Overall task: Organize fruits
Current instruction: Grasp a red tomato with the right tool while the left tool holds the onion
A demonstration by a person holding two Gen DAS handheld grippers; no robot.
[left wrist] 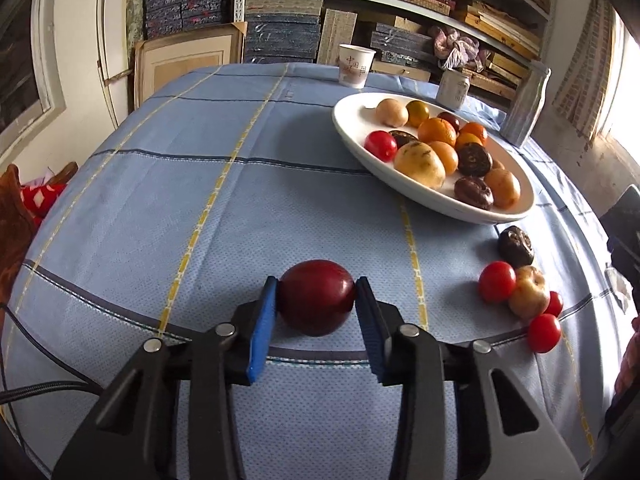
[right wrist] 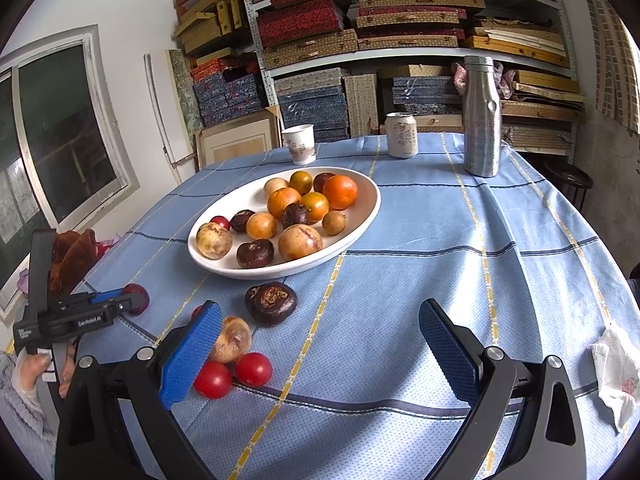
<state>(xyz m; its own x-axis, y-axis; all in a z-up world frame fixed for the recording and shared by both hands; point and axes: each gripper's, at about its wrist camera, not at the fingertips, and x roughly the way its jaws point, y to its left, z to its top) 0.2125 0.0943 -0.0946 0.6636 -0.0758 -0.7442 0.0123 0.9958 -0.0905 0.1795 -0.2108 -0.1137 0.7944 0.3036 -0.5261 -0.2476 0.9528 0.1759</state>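
Left wrist view: my left gripper (left wrist: 316, 300) is clamped on a dark red plum (left wrist: 316, 298), blue pads pressing both its sides, fruit sitting on the blue checked tablecloth (left wrist: 180, 184) well short of the white plate (left wrist: 352, 140) and off to its left. Grip is across the widest part, so it should lift without rolling, I judge. Plate already carries most of the fruit, oranges, yellow-brown ones and dark wrinkled ones, so it reads as the collection spot. Loose fruit remaining just beside the plate's near rim: a dark wrinkled fruit (left wrist: 516, 246), then a brownish fruit (left wrist: 529, 291) with red cherry tomatoes (left wrist: 497, 282) bunched around it. Right wrist view: my right gripper (right wrist: 320, 348) hangs spread wide with nothing between the pads, hovering over that same loose cluster below the plate, left pad right above the tomatoes, likely parked for the next pick. Paper cup (right wrist: 299, 144), can (right wrist: 401, 135) and steel bottle (right wrist: 482, 120) stand beyond the plate, out of the way. Crumpled tissue (right wrist: 614, 376) lies far right of the plate. Next step I'd judge: carry the plum to the plate.
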